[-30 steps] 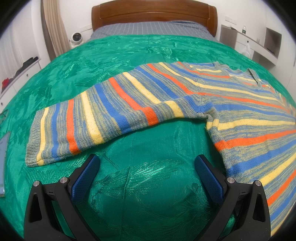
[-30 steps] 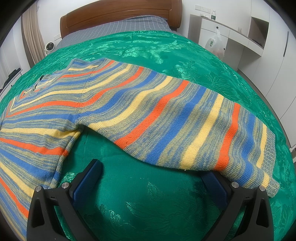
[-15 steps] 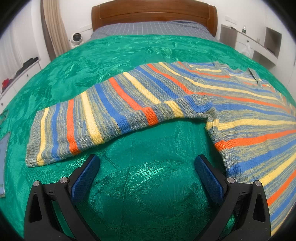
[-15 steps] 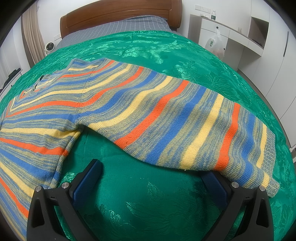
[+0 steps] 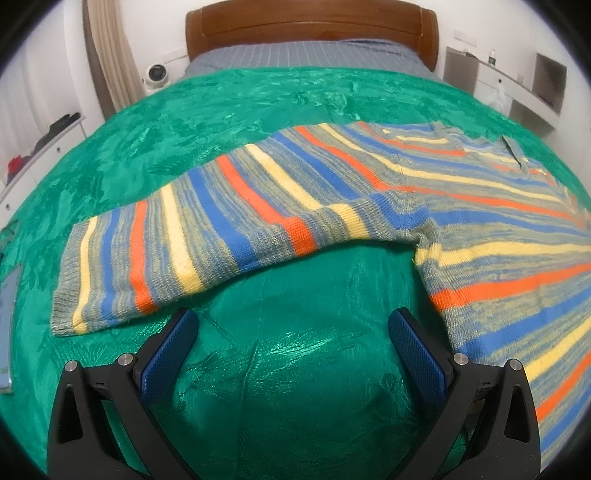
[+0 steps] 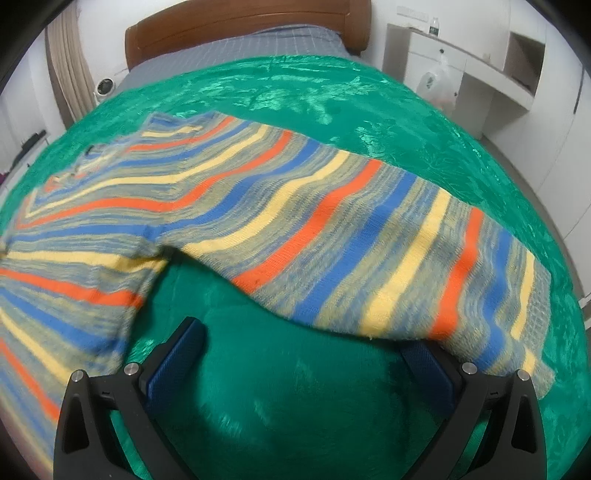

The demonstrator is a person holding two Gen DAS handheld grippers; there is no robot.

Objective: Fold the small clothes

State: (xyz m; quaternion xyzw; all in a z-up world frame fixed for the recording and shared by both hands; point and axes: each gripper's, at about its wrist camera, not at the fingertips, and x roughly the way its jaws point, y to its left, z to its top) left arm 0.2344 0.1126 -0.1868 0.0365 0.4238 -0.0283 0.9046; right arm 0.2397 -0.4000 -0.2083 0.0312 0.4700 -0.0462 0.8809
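Note:
A striped knit sweater [image 5: 332,199] in blue, orange, yellow and grey lies flat on a green bedspread [image 5: 288,369]. In the left wrist view its sleeve [image 5: 155,251] stretches left, with the cuff at the far left. My left gripper [image 5: 295,332] is open just short of the sleeve's lower edge, with nothing between its fingers. In the right wrist view the other sleeve [image 6: 388,266] runs to the right. My right gripper [image 6: 303,339] is open, and the tip of its right finger [image 6: 424,362] is hidden under the sleeve's edge near the cuff.
A wooden headboard [image 5: 310,26] and a grey checked sheet [image 5: 303,55] lie at the far end. A small white camera [image 5: 157,74] stands at the left. White cabinets with a plastic bag [image 6: 439,85] line the right wall. A flat grey object [image 5: 7,317] lies at the bed's left edge.
The right wrist view has shifted and blurred: the right gripper has moved slightly, and the sleeve sits a little lower in view. The left gripper and sweater look unchanged.

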